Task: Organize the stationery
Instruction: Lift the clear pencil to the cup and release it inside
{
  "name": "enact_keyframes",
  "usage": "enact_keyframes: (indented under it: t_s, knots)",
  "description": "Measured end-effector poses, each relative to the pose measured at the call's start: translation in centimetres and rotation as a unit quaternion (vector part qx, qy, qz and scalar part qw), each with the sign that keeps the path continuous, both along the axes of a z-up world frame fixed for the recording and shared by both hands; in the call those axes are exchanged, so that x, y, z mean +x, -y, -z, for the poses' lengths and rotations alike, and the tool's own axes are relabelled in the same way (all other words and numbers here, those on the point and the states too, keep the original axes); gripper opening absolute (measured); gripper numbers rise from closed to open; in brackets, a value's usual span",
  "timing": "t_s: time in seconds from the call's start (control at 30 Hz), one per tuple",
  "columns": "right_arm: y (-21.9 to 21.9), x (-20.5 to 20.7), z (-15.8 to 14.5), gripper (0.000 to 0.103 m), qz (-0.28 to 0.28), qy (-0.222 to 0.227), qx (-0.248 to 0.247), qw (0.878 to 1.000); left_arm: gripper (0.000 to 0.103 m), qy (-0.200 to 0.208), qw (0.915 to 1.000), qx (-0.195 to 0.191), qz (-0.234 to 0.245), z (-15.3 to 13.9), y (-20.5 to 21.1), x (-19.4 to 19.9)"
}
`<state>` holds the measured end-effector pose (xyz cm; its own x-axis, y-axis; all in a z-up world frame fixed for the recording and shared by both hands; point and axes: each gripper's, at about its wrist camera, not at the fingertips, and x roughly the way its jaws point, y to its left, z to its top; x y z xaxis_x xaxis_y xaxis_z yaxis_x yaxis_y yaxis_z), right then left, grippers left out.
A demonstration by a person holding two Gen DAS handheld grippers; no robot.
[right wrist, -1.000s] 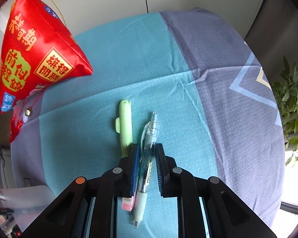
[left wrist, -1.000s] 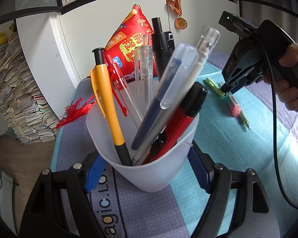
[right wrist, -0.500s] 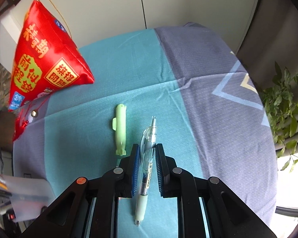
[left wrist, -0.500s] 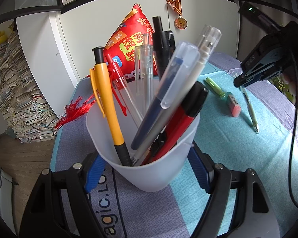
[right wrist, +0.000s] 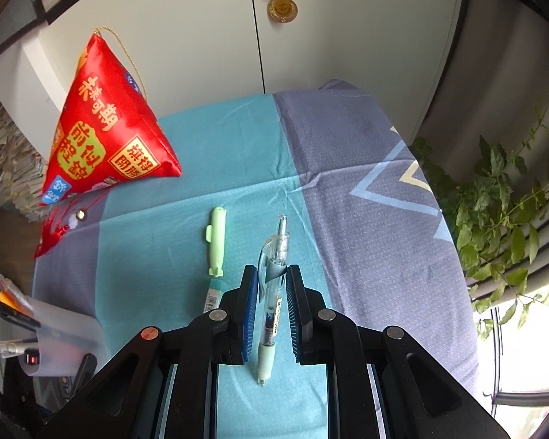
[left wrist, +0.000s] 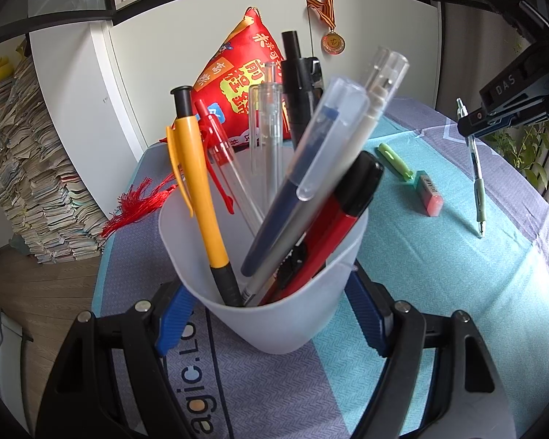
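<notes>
- Your right gripper [right wrist: 271, 311] has lifted the gel pen [right wrist: 272, 292] clear of the worktop [right wrist: 347, 168]. One second ago the pen lay flat between the pads, beside the eraser. It now hangs tip-down in the left wrist view, with its point apart from the cloth.
- The right gripper is closed on the gel pen at mid-barrel, just below the clear clip. The mint grip section and tip project behind the pads.
- Your left gripper [left wrist: 271, 314] has not changed: it stays clamped around the translucent pen cup [left wrist: 267, 292], both blue pads against the cup wall.
- The cup already carries a yellow pen [left wrist: 197, 190], a red marker [left wrist: 333, 226], several clear pens and a black pen [left wrist: 300, 84]. The free opening looks largest at the near right side of the rim.
- Judgement: the pick step is complete and the transfer step is in hand. Carry the pen across to the cup and enter it tip first.
- The green highlighter [right wrist: 217, 245] and the pink-tipped eraser [left wrist: 428, 193] remain on the worktop, so at least two items are left.
- Risk: the crowded, leaning pens may deflect the incoming tip. Keep the cup steady.
</notes>
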<state>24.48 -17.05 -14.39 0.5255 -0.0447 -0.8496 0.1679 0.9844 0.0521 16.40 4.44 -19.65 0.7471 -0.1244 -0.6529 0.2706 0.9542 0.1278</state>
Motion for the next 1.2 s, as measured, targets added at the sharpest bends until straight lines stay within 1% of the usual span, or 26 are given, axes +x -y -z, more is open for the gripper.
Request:
enact_keyframes:
  t_s: [0.17,0.37,0.53,0.77,0.87,0.97,1.03,1.1,1.2]
  knots:
    - [-0.3,-0.8,-1.1,0.015,-0.006,0.016,0.002,1.0,0.077,0.0,1.0,0.0,0.0,0.0,0.0,0.0]
    - [-1.6,-2.0,-3.4,0.015,-0.028,0.045,0.002,0.999,0.077,0.0,1.0,0.0,0.0,0.0,0.0,0.0]
    - [-3.6,-3.1,-5.6,0.015,-0.055,0.088,-0.013,0.995,0.077,0.0,1.0,0.0,0.0,0.0,0.0,0.0]
    - [-6.4,-4.8,-8.9,0.015,-0.095,0.138,-0.011,0.986,0.077,0.0,1.0,0.001,0.0,0.0,0.0,0.0]
    - [-7.9,-5.8,-10.7,0.015,-0.123,0.161,-0.005,0.979,0.077,0.0,1.0,0.0,0.0,0.0,0.0,0.1]
    - [-9.7,-6.9,-12.5,0.015,-0.155,0.188,0.0,0.97,0.077,0.0,1.0,0.0,0.0,0.0,0.0,0.1]
    - [-11.1,-7.6,-13.7,0.015,-0.186,0.201,0.01,0.962,0.077,0.0,1.0,0.0,0.0,0.0,0.0,0.1]
    - [-12.4,-7.8,-14.2,0.015,-0.218,0.202,0.021,0.955,0.077,0.0,1.0,0.0,0.0,0.0,0.0,0.0]
    - [-14.2,-7.7,-14.2,0.015,-0.255,0.192,0.033,0.947,0.077,0.0,1.0,0.0,0.0,0.0,0.0,0.0]
